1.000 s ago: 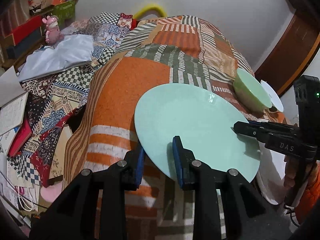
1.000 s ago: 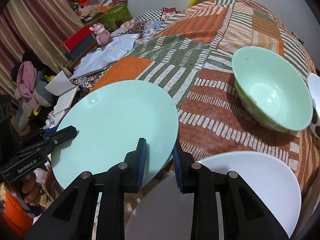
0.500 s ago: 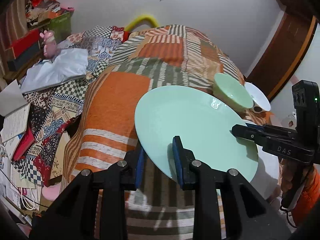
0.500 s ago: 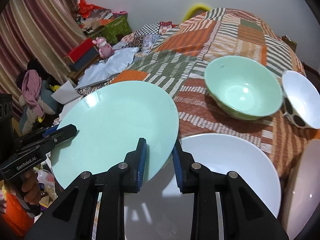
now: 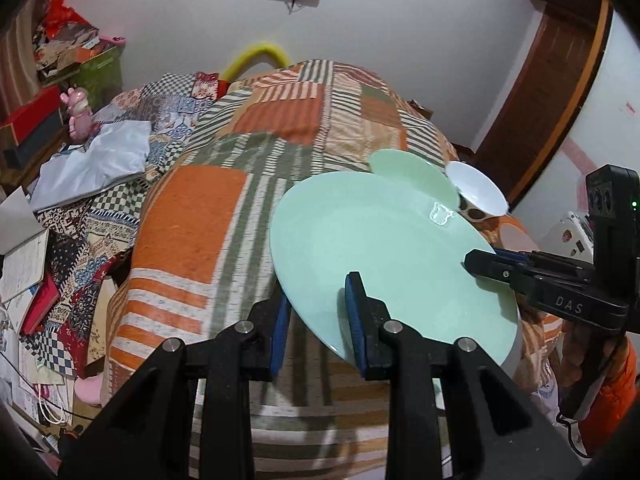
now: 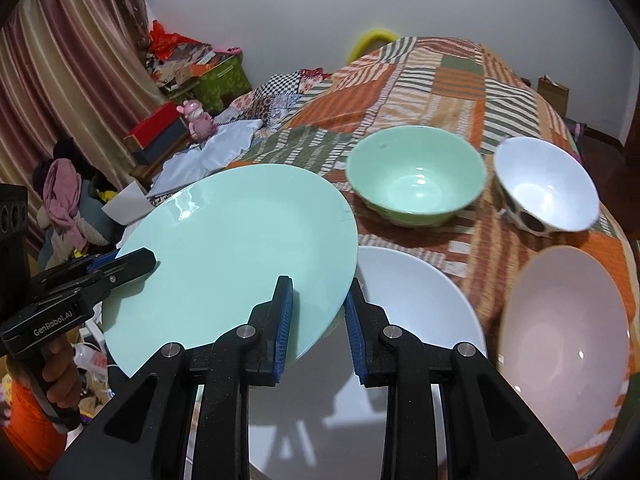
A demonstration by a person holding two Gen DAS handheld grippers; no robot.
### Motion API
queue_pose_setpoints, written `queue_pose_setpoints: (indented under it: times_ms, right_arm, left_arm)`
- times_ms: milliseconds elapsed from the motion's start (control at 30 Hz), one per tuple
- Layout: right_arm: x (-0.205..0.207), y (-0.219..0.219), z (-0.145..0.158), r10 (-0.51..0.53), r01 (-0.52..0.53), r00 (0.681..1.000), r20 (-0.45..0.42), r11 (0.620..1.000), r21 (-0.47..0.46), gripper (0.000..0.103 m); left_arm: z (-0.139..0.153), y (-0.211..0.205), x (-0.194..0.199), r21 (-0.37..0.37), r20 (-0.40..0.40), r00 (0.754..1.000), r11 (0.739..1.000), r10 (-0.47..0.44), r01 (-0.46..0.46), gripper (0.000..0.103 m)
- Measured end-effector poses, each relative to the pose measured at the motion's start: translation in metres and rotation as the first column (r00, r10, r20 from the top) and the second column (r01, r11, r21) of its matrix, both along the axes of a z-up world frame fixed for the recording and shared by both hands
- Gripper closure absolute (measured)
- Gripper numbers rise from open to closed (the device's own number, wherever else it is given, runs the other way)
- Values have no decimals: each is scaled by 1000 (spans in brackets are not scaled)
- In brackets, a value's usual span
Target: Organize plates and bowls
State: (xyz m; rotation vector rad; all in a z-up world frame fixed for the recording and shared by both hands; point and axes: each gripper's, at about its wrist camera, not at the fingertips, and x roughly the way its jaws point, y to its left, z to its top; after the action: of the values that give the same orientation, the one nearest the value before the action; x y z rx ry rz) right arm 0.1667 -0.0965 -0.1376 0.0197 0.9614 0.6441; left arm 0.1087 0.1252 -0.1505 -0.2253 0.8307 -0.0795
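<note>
A mint green plate [image 5: 392, 248] hangs tilted in the air, held at two places on its rim. My left gripper [image 5: 318, 304] is shut on its near edge; my right gripper [image 5: 480, 260] clamps the right edge. In the right wrist view the right gripper [image 6: 319, 300] bites the green plate [image 6: 232, 248], and the left gripper [image 6: 136, 260] holds its left rim. Below lies a white plate [image 6: 412, 300]. Behind stand a green bowl [image 6: 416, 176], a white spotted bowl [image 6: 548, 188] and a pink bowl [image 6: 564, 320].
All the dishes rest on a bed under an orange and green patchwork blanket [image 5: 192, 220]. Left of the bed are books, cloths, boxes and a pink toy [image 5: 80, 116]. A wooden door [image 5: 548, 92] stands at the right, and a curtain [image 6: 60, 60] hangs at the left.
Both grippers have risen and drawn back with the green plate between them. The bowls now look smaller and farther off, and the white plate and pink bowl have come into view below.
</note>
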Motion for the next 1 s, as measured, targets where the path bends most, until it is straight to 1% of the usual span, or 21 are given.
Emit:
queue_pose_setpoints:
  times_ms: [333, 533, 1000]
  right_arm:
    - [-11, -39, 2, -49, 49, 999, 6, 999, 15, 78]
    - [-20, -53, -2, -78, 78, 997, -2, 997, 15, 78]
    - [-30, -67, -23, -113, 113, 992, -54, 994, 0, 78]
  left_arm:
    - [5, -38, -3, 2, 4, 999, 999, -46, 46, 77]
    - [1, -55, -7, -6, -4, 997, 997, -72, 72, 77]
    - [-27, -69, -8, -45, -64, 993, 994, -100, 98, 77]
